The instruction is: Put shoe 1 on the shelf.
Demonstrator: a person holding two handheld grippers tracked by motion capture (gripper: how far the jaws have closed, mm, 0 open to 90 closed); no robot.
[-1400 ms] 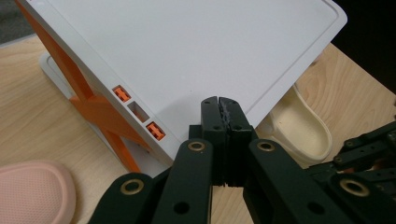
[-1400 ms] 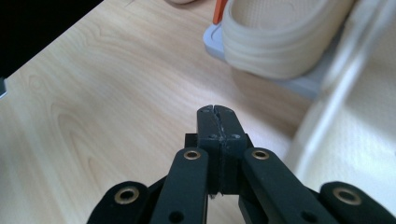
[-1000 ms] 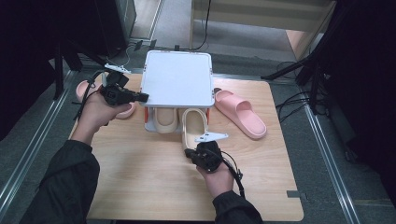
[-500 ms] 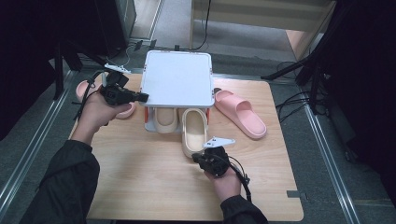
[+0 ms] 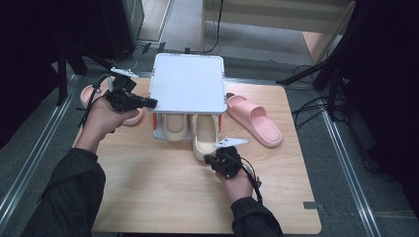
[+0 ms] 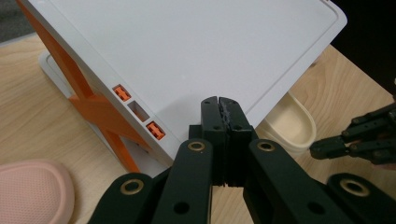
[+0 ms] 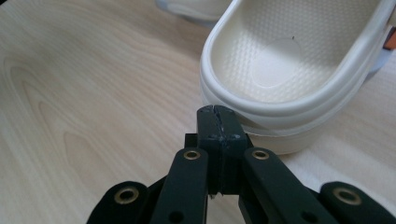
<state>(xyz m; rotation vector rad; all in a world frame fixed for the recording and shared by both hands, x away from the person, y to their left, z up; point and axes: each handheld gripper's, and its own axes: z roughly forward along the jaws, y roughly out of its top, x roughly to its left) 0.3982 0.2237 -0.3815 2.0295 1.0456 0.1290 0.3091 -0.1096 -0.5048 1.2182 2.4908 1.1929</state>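
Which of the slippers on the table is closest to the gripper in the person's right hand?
The cream slipper sticking out furthest from under the white rack. Its heel is right at the right gripper, while its cream partner and both pink slippers lie farther away.

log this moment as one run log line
left gripper: shut, at white rack edge | right gripper: shut, at heel of cream slipper | nothing held

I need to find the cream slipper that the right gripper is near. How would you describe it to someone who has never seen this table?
Start at the white rack with orange braces in the middle of the far side of the wooden table. Two cream rubber slippers lie under its flat top. The one you want is the right-hand one: its heel sticks out farther toward the person than its twin's, just ahead of the shut right gripper.
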